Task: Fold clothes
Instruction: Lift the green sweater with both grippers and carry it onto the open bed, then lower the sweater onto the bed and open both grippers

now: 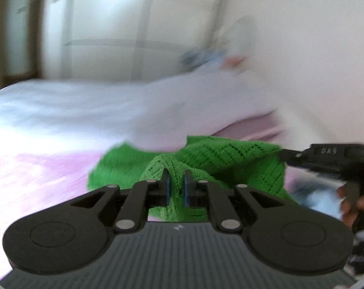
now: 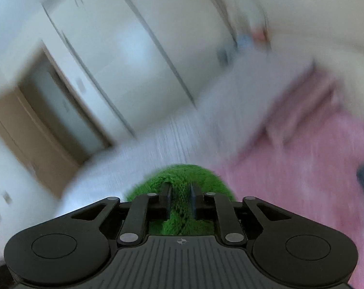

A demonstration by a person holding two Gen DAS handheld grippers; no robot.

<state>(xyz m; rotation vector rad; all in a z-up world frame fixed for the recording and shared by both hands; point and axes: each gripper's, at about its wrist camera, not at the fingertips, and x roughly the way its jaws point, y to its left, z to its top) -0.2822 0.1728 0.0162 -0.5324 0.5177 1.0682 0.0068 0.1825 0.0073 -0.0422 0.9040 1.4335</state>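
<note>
A green open-knit garment (image 1: 218,159) hangs stretched between both grippers above the bed. My left gripper (image 1: 176,175) is shut on a bunched fold of it, with the knit squeezed between the blue pads. In the left wrist view, my right gripper (image 1: 284,155) comes in from the right, its tip at the garment's right corner, and a hand (image 1: 350,202) holds its grip. In the right wrist view, the green knit (image 2: 179,175) fills the gap between the fingers of my right gripper (image 2: 180,187). Both views are blurred.
Below lies a bed with a pink sheet (image 1: 37,173) (image 2: 290,180), and a white duvet (image 1: 85,110) is piled towards the wall. White wardrobe doors (image 1: 133,24) stand behind the bed. A wooden door frame (image 2: 37,125) is on the left. Blurred items (image 1: 206,57) rest beyond the duvet.
</note>
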